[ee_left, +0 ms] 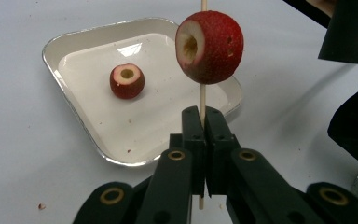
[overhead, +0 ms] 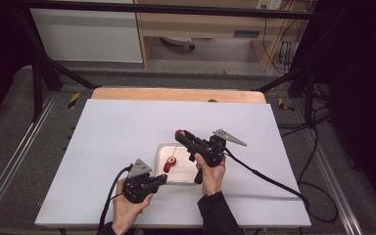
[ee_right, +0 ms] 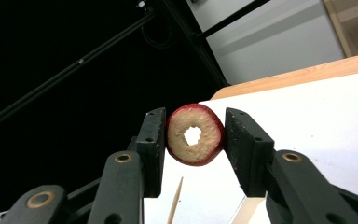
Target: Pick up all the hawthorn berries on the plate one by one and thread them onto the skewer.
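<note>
The left gripper (ee_left: 204, 122) clamps an upright wooden skewer (ee_left: 203, 98) carrying one cored hawthorn (ee_left: 209, 46). At two o'clock, the right gripper (ee_right: 193, 140) pinches a second cored hawthorn (ee_right: 195, 134), bore toward the skewer tip. A third (ee_left: 127, 80) sits in the tray (ee_left: 74, 42) on the desk (overhead: 117, 132).

Matt black plastic on the left gripper (ee_left: 204, 122), brass-coloured rivets in its links. Thin pale wooden skewer (ee_left: 202, 99). Rough, pitted red skin and pale, crumbly cut flesh on the cored fruit (ee_left: 209, 46). Glossy white tray (ee_left: 74, 39) with a shiny metallic rim. Smooth matt white bench (overhead: 117, 127), bare wood along the far edge.
</note>
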`<action>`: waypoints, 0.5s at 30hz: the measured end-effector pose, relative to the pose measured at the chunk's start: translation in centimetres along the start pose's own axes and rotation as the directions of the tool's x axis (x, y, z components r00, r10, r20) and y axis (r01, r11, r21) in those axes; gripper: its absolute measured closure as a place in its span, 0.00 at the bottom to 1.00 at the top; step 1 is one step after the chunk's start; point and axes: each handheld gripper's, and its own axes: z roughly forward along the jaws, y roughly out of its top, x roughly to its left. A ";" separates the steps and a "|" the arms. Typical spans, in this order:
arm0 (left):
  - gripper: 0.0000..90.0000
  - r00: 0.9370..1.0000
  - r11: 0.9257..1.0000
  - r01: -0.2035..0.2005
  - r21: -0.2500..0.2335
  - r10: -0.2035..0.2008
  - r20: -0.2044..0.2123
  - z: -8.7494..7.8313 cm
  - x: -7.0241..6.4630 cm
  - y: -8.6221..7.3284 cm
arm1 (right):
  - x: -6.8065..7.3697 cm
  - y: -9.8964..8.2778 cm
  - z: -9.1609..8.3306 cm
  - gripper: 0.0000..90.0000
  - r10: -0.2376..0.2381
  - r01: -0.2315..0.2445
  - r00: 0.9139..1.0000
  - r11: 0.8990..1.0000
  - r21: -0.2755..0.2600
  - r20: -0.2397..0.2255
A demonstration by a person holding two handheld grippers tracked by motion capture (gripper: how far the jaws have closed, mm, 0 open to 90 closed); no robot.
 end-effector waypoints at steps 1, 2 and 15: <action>0.98 1.000 1.000 -0.001 -0.003 0.001 0.002 0.0 0.0 0.1 | 0.0 0.0 0.0 0.67 0.003 -0.003 1.000 1.000 0.000 -0.002; 0.98 1.000 1.000 -0.001 -0.004 0.001 0.005 0.0 -0.1 0.2 | 0.0 0.0 0.0 0.67 0.004 -0.004 1.000 1.000 0.000 0.000; 0.98 1.000 1.000 -0.001 -0.008 0.001 0.000 0.3 -0.1 0.4 | 0.1 0.0 -0.1 0.67 0.000 0.000 1.000 1.000 -0.003 -0.009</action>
